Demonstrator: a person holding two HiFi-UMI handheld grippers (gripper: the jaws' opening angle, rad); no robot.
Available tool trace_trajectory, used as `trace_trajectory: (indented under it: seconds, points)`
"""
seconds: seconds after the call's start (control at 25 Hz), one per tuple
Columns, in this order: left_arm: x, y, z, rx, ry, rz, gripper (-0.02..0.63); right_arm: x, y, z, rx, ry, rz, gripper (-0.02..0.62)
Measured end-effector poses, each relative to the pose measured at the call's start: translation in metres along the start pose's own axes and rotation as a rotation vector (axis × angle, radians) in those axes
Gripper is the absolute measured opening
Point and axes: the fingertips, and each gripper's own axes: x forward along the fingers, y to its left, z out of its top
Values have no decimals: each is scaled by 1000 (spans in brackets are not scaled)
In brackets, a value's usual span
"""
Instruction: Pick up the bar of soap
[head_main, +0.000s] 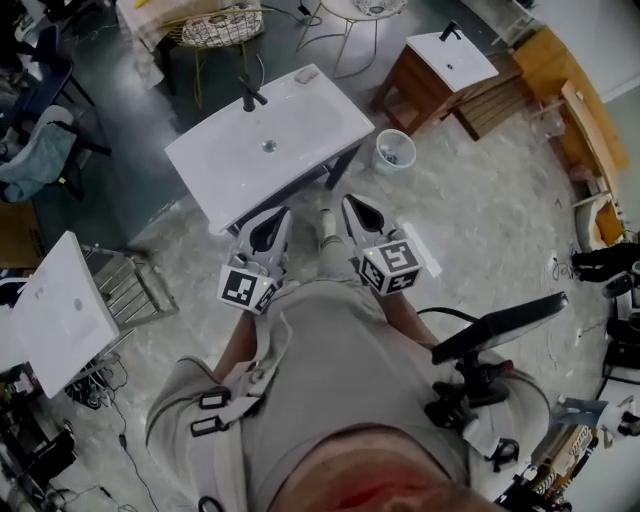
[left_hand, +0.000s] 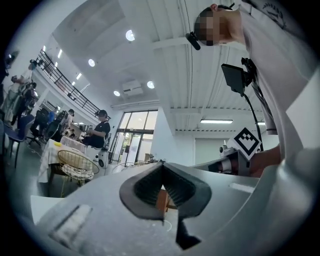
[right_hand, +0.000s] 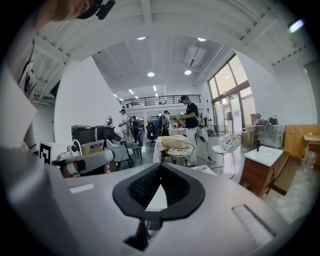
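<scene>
Looking along the left gripper (left_hand: 161, 165): closed, jaw tips pressed together, ribbed pads (left_hand: 176, 190) spreading into a V behind them, nothing held. Same for the right gripper (right_hand: 161, 166): shut tip to tip, empty.

From the head view, held side by side close against the torso, both pointing ahead towards a white washbasin (head_main: 215, 160), with the left marker cube (head_main: 247, 288) and the right marker cube (head_main: 390, 267) facing up. Hovering just short of the basin's near edge, touching nothing.

Further out, lying flat on the basin's far right corner: the bar of soap (head_main: 306, 74). Small, pale and oblong with softened corners, a shade greyer than the white surface beneath. Too small for any surface detail to be made out. Set to the right of the black tap (head_main: 250, 96), beyond the round drain (head_main: 268, 145), well apart from both grippers, with the whole bowl between.

Beside the basin on the right, standing on the stone floor: a white bucket (head_main: 392, 152). Beyond that, a second basin (head_main: 452, 60) atop a wooden cabinet. At the left edge, a third white basin (head_main: 60, 310) on a metal frame. At the top, a wire basket chair (head_main: 222, 28).
</scene>
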Motion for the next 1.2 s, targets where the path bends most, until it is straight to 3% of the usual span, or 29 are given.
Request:
trace_trajectory:
  seconds: [0.28,0.52,0.84,1.2]
  points:
    - [-18,48,6,10,-58,195,-5,60,43,6,-58,15,209,2]
    - [-12,90,7,25,-61,294,-4,108,44,20,-77,-16,302,2]
    - [59,142,-1,90,-32,350,-3,180,-23,34,-62,-45,363,2]
    - [135,196,0,70,-2,460,-3,263,-85,56,-4,-30,443,2]
